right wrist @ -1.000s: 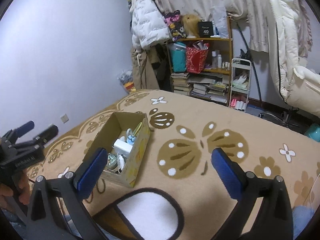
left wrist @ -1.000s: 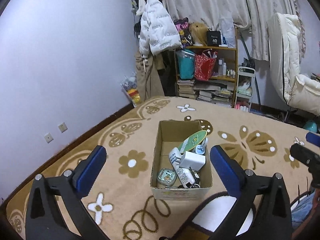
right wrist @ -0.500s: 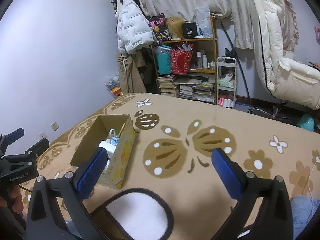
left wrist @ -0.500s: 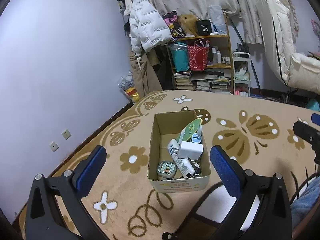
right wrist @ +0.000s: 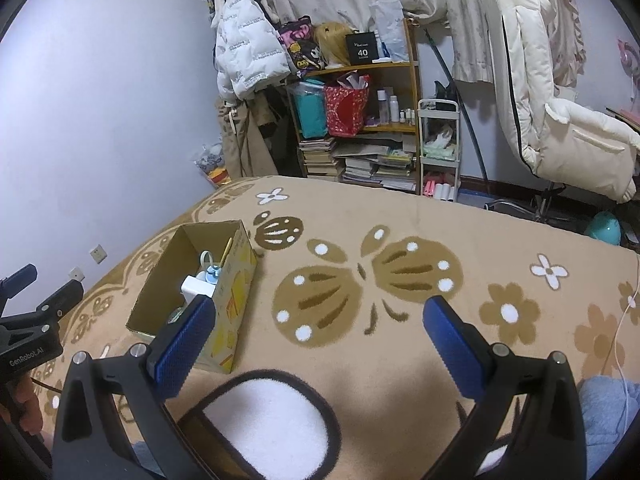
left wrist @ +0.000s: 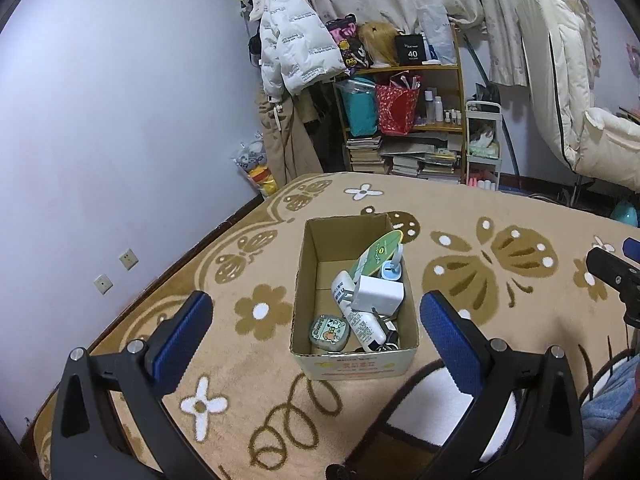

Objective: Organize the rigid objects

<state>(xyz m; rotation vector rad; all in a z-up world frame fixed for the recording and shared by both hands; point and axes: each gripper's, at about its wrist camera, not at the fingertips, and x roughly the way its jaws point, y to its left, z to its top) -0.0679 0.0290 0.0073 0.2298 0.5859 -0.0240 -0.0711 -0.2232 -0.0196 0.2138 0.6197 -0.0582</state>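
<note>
My left gripper (left wrist: 316, 324) is spread wide, its two blue-padded fingers (left wrist: 182, 336) standing far apart at the lower left and lower right of the left wrist view, with nothing between them and nothing touching either pad. It hangs above the patterned tan blanket (left wrist: 500, 216), and the cardboard box (left wrist: 352, 364) sits framed in the gap between the fingers, in the lower centre of the frame.

The box is open-topped and holds the rigid things. A white charger block (left wrist: 378, 294) lies in the middle, resting over a white tube (left wrist: 362, 322) that runs diagonally toward the near wall. A small round green tin (left wrist: 329, 332) sits in the near left corner. A green oval board (left wrist: 378, 254) leans against the right wall, with a small pale blue piece (left wrist: 391, 270) just beside it. Some dark metal bits lie near the front right corner; I cannot tell what they are.

My right gripper (right wrist: 316, 326) is likewise released, fingers wide and empty, over the blanket's brown butterfly motif (right wrist: 366, 280). In its view the box stands at the left centre, partly behind my left-hand finger pad, and the left gripper shows at the far left edge.
</note>
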